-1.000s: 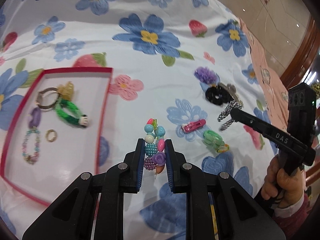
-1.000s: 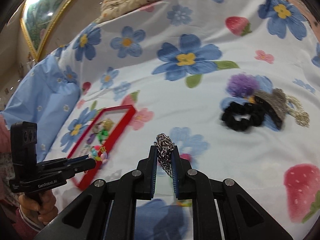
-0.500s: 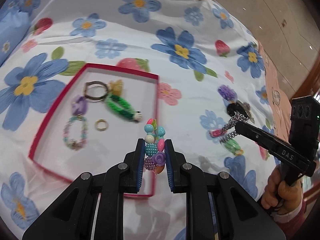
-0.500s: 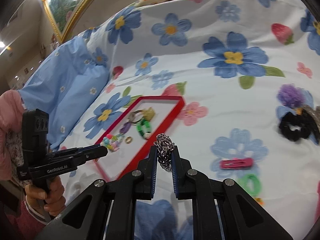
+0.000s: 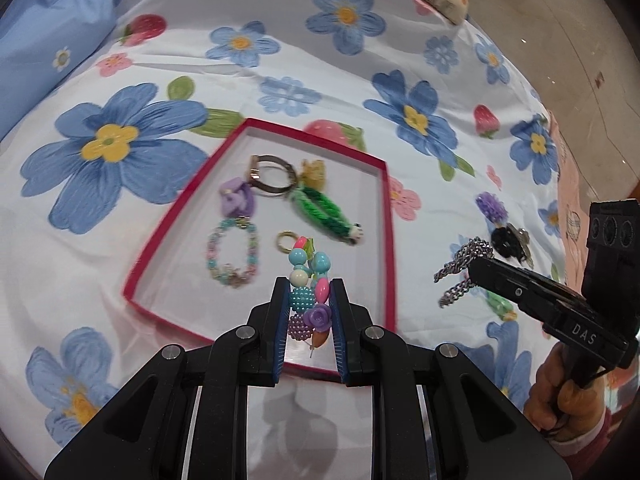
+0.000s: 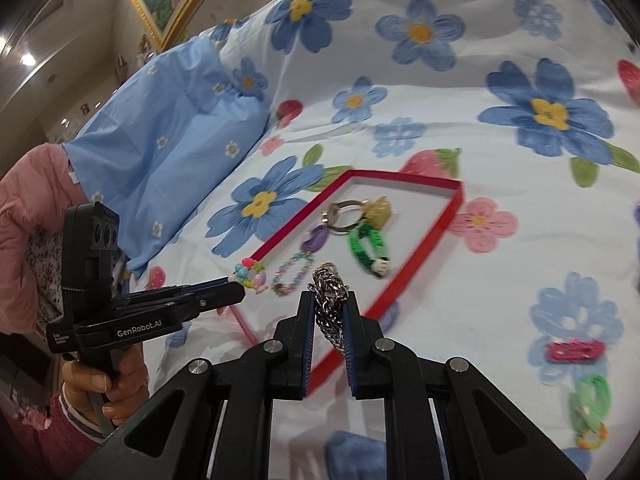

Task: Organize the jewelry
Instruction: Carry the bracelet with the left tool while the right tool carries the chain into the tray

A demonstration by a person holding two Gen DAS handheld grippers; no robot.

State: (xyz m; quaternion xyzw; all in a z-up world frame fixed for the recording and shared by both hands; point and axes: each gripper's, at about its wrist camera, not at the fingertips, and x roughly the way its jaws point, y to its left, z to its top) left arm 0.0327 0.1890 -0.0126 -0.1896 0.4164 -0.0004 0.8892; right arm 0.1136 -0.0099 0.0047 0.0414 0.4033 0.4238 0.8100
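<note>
My left gripper (image 5: 309, 292) is shut on a colourful bead bracelet (image 5: 309, 280) and holds it over the near part of the red tray (image 5: 387, 216). The tray holds a green woven band (image 5: 320, 208), a purple flower charm (image 5: 237, 200), a pastel bead bracelet (image 5: 232, 252), a metal ring (image 5: 274, 178) and a small gold ring (image 5: 285, 240). My right gripper (image 6: 329, 304) is shut on a silver chain (image 6: 330, 300), just off the tray's near right edge (image 6: 432, 232). It also shows in the left wrist view (image 5: 476, 268), with the chain (image 5: 460, 264) dangling.
The tray lies on a flowered bedsheet (image 5: 120, 152). Right of it lie a pink hair clip (image 6: 576, 350), a green band (image 6: 590, 404), a purple scrunchie (image 5: 491, 204) and a black scrunchie (image 5: 505, 242). A blue pillow (image 6: 168, 128) lies at the left.
Both grippers have moved left toward the red tray, each still holding its piece. The bead bracelet is now over the tray; the chain is at its right edge.
</note>
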